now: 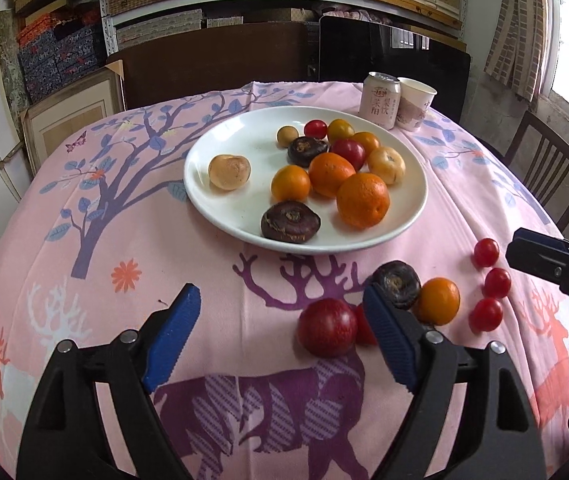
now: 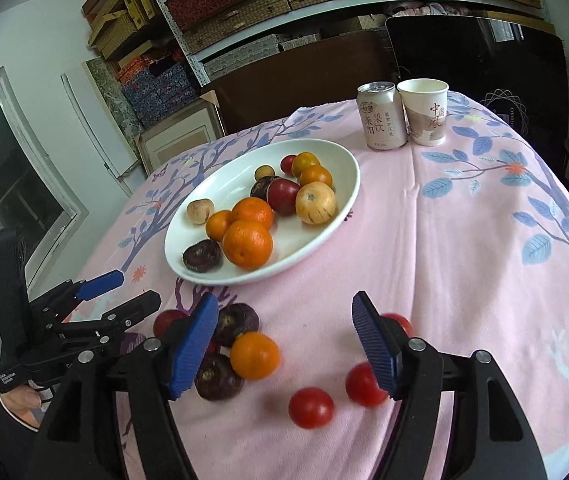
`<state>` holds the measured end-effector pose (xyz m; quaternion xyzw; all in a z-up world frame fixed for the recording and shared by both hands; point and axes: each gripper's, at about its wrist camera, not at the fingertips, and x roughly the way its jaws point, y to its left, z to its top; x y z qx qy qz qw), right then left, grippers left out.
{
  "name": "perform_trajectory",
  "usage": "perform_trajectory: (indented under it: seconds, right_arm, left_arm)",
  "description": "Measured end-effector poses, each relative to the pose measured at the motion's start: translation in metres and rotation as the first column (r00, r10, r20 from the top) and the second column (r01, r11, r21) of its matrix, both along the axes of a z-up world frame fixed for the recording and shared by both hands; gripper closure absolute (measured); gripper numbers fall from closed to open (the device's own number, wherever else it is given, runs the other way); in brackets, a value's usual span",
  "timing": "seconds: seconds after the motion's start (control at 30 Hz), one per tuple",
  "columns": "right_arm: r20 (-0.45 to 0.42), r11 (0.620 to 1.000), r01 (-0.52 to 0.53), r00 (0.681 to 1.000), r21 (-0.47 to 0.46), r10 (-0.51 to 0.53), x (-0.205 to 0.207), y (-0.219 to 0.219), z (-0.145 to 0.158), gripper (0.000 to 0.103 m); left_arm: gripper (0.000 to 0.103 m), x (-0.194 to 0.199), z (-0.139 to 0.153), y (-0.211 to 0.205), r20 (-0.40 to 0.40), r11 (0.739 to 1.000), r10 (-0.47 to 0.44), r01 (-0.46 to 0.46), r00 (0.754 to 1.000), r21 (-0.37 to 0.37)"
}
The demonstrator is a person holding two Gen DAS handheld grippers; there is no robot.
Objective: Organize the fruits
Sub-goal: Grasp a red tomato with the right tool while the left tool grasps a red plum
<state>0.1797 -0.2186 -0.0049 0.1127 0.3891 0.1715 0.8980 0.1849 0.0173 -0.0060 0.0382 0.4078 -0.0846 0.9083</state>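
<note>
Both jaws gape empty: right gripper (image 2: pixel 284 344) is nearest the loose cherry tomatoes (image 2: pixel 311 407), left gripper (image 1: pixel 276 332) nearest the red plum (image 1: pixel 327 327), white plate (image 1: pixel 220 216) beyond.

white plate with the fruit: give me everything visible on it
The round, shallow white plate, glossy like glazed ceramic, sits flat on the pink printed tablecloth, past both grippers and in front of the drink can and paper cup, which stand apart from it. It holds oranges, red, tan and dark purple fruit, bunched towards one side. Nothing else touches it; no chips or cracks show.
</note>
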Motion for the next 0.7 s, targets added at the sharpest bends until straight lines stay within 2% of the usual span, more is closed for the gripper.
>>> perform_trajectory:
  seconds: [0.27, 0.37, 0.6, 0.7]
  right_arm:
    - [-0.035, 0.999, -0.026, 0.999, -0.036, 0.025, -0.045, -0.003, -0.018, 0.033]
    - [-0.063, 0.996, -0.045, 0.997, -0.082, 0.040, -0.053, 0.005, -0.026, 0.033]
    - [-0.125, 0.986, -0.061, 0.991, -0.156, 0.042, -0.040, 0.022, -0.046, 0.033]
    - [-0.126, 0.980, -0.051, 0.992, -0.192, 0.027, -0.030, 0.025, -0.049, 0.033]
  left_arm:
    - [0.021, -0.011, -0.005, 0.010, 0.011, 0.999, 0.010, -0.010, 1.000, -0.036]
    - [0.020, -0.011, -0.007, 0.013, 0.009, 0.999, 0.003, -0.003, 1.000, -0.050]
    - [0.020, -0.013, -0.011, 0.012, 0.012, 0.998, -0.036, 0.037, 0.999, -0.054]
    - [0.020, -0.013, -0.015, 0.011, 0.005, 0.998, -0.047, 0.047, 0.999, -0.046]
